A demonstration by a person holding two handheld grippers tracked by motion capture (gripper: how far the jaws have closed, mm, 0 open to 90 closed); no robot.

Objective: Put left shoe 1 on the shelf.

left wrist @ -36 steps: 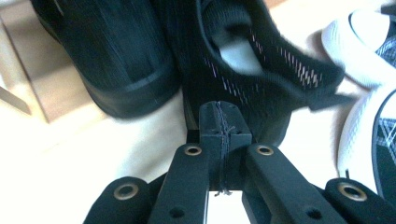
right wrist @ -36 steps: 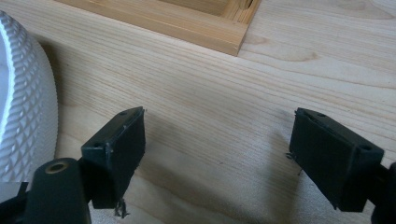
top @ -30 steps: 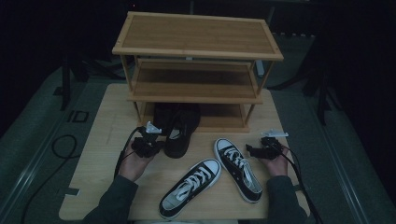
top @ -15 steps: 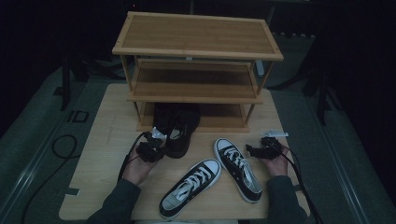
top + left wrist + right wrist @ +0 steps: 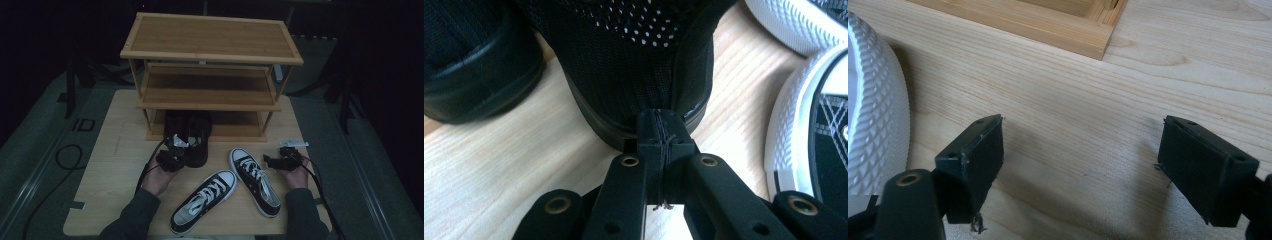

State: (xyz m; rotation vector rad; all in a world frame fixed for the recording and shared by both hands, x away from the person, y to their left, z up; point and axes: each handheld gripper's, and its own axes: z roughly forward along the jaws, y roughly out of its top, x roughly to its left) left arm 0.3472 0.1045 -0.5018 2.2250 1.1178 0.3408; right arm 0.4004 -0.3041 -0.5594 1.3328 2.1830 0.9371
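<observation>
We see the black shoe point(image 5: 639, 70) straight ahead of the left gripper point(image 5: 660, 137), whose jaws are clenched on the edge of its heel; the pads meet with only a thin fold of the knit fabric pinched between them. In the high view this shoe point(image 5: 199, 145) lies just in front of the rack point(image 5: 210, 65), its toe reaching under the lowest shelf, with the left gripper point(image 5: 172, 152) at its near end.

Left of those fingers, in the left gripper view, sits a second black shoe point(image 5: 474, 60), close beside the first but apart from it. To their right are two black-and-white sneakers: one point(image 5: 814, 135) just beside the jaws, the other's sole edge point(image 5: 794, 25) farther ahead. From above, one sneaker point(image 5: 202, 200) lies near the table's front edge and the other point(image 5: 255, 180) lies between the two hands.

The right gripper point(image 5: 1080, 165) is released, its jaws spread wide over bare table point(image 5: 1073, 100) with nothing between them. The white toe of a sneaker point(image 5: 873, 100) lies just left of its left finger, and the rack's base rail point(image 5: 1023, 22) is ahead. In the high view the right gripper point(image 5: 282, 160) rests right of the sneakers.
</observation>
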